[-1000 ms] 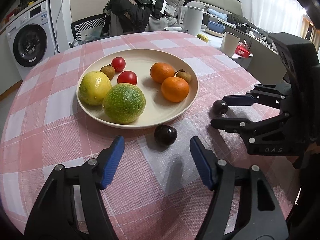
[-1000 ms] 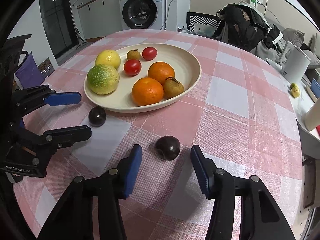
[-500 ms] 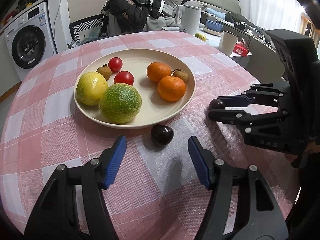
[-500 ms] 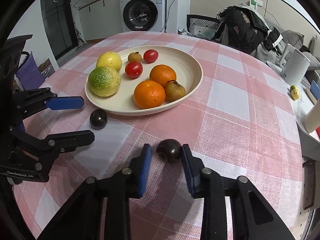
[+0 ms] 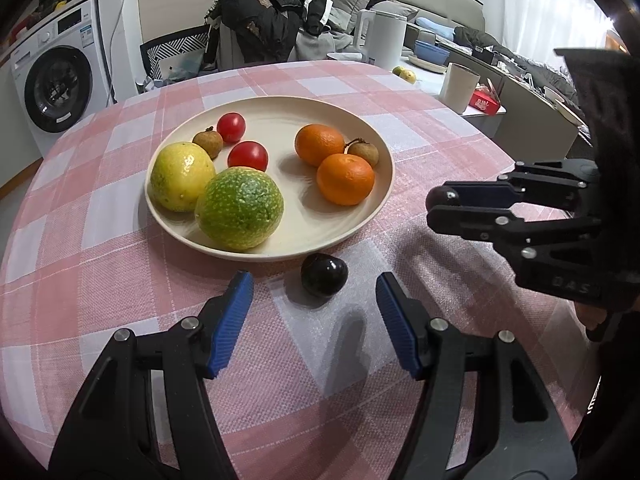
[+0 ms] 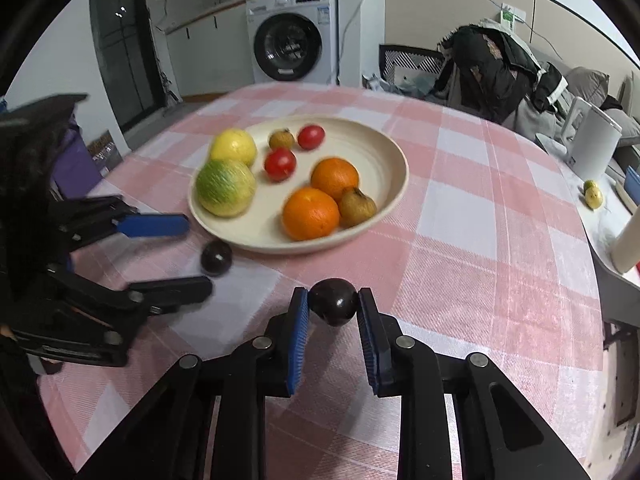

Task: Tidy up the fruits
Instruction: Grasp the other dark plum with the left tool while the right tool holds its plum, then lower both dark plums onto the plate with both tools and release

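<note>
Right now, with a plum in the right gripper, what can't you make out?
- Held plum: underside hidden by the right gripper pads, so table contact is unclear.
- Same plum, left wrist view: mostly behind a finger.
- Fruit on the plate: motion-blurred in the right wrist view.
- Right hand: cut off at the frame edge.

My left tongs (image 5: pixel 314 322), my right tongs (image 6: pixel 333 322), black angular frames, ribbed blue pads (image 5: pixel 233 322), silver screws, "DAS" embossed on right housing
</note>
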Tool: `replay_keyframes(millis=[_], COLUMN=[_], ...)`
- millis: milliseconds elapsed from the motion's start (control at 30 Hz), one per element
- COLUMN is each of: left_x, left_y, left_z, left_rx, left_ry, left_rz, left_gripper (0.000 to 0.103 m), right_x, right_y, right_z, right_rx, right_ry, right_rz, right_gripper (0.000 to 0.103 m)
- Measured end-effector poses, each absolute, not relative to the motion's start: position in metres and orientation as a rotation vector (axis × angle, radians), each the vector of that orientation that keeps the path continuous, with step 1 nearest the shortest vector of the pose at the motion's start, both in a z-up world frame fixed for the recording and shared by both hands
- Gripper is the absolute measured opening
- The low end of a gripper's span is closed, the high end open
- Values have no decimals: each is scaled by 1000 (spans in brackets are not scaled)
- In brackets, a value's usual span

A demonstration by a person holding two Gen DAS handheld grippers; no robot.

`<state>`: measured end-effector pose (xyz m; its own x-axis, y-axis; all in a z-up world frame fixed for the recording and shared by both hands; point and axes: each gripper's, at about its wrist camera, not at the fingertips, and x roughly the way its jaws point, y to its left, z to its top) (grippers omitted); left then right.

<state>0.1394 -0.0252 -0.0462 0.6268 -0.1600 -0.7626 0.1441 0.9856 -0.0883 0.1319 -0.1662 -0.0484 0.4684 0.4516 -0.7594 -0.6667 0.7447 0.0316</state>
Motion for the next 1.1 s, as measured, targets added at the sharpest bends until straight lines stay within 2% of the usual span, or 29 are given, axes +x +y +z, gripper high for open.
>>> replay_keyframes(millis=[100, 233, 367, 867, 1100], left_x=[142, 145, 145, 139, 128], left_y=[-28, -28, -27, -32, -31], left_z=[-49, -54, -54, -50, -31], left_rx=[-7, -12, -34, -2, -3], left_ry=[886, 903, 895, 880, 827], left_rz=[-175, -180, -204, -230, -238], left_gripper=[57, 36, 23, 22, 22], right_x=[131, 130, 132, 135, 135], right_y=[-165, -164, -164, -169, -177], right_z=[-46, -45, -46, -45, -37], right_rx=[-288, -285, -282, -260, -202], right_ry=[823, 822, 824, 814, 775], right_rz=[703, 708, 709, 702, 708], right_gripper=[25, 25, 25, 25, 25])
